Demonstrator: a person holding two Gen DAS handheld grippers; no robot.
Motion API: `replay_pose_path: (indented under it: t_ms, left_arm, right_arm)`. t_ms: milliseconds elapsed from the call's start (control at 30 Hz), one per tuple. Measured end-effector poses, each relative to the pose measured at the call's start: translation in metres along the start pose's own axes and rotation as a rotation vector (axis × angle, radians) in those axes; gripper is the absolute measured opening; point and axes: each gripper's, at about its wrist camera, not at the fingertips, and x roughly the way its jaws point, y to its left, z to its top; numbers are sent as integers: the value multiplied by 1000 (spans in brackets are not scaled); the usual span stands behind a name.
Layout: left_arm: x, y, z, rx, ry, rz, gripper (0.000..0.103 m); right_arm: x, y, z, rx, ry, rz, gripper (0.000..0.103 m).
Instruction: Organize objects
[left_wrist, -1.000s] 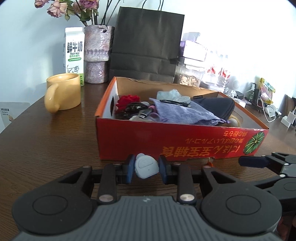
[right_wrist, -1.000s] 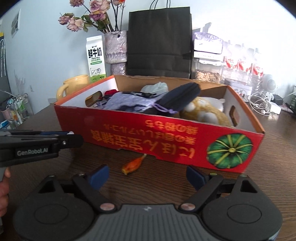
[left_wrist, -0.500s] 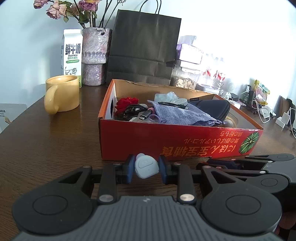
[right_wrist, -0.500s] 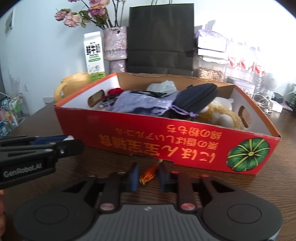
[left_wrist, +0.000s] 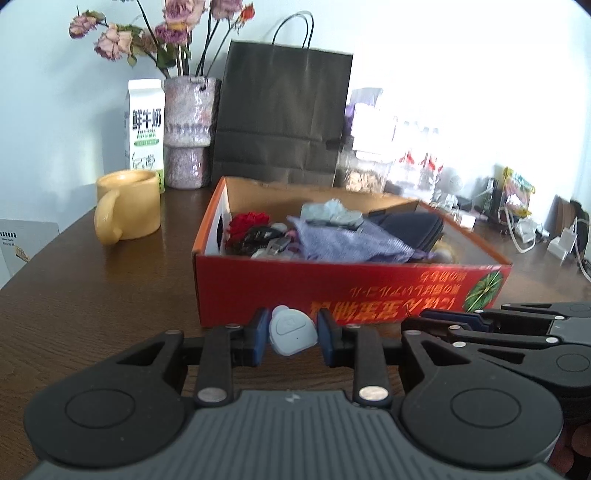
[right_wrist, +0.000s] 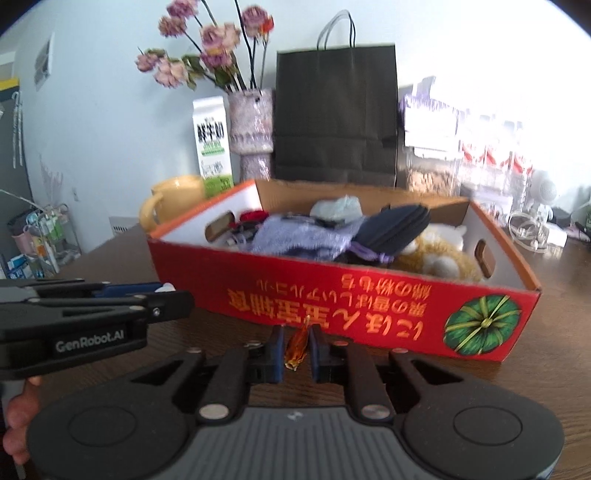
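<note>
A red cardboard box (left_wrist: 332, 284) (right_wrist: 332, 310) sits on the wooden table, filled with a purple cloth (left_wrist: 351, 243), a dark pouch (right_wrist: 391, 229), a plush toy (right_wrist: 432, 258) and small items. My left gripper (left_wrist: 291, 332) is shut on a small pale grey rounded case (left_wrist: 291, 330), held just in front of the box's near wall. My right gripper (right_wrist: 297, 349) is shut on a small orange wrapped candy (right_wrist: 297, 347), lifted slightly off the table before the box. In the right wrist view the left gripper (right_wrist: 162, 295) shows side-on at left.
Behind the box stand a yellow mug (left_wrist: 127, 205), a milk carton (left_wrist: 144, 125), a vase of dried flowers (left_wrist: 188, 133) and a dark paper bag (left_wrist: 280, 118). Cables and small gadgets (left_wrist: 517, 225) crowd the far right. A hand (right_wrist: 14, 417) holds the left gripper.
My right gripper closed on the orange candy that lay on the table and raised it a little. The left gripper kept its hold on the grey case and barely moved.
</note>
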Motion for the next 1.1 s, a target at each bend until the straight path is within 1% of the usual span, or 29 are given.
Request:
replay_pose_path:
  t_ms: [233,433,600,700,900,933,967,1000,1033,1067,1100]
  left_arm:
    - [-8,-20,27,15,-78,-24,29]
    - [4,-34,60,29,-127,-19,29]
    - [25,-37,86,26,-136,-1,29]
    - [40,-37,96,26,-131,10,29]
    - [63,-30,102,20,-94,31,29]
    - [65,-29,101,22,-85,35,32]
    - [66,-27,100,21,-81,42,48]
    - [67,-23,99,18,-81,50,64]
    - [67,-21,97,15,-85,60,94]
    - [66,-19,96,17,-92,78,103]
    - [64,-17,96,22,-103,92,103]
  right_arm:
    - [-21,-12,23,-25,-96,-12,13]
    - [-17,-28,52,-49,-147,-48,13]
    - [1,-41,78,-63,-164,-71,13]
    - [15,-47,89,-51,-164,-61,13]
    - [41,-51,96,-50,-136,-65,14]
    - [44,-51,95,-52,-126,-68,14]
    - [45,-52,94,-55,-122,-74,18]
    - [45,-52,92,-55,-118,-81,38]
    - [46,-54,90,-52,-113,-88,55]
    - [46,-56,88,-46,-112,-98,90]
    - [44,-57,86,-41,-117,-111,103]
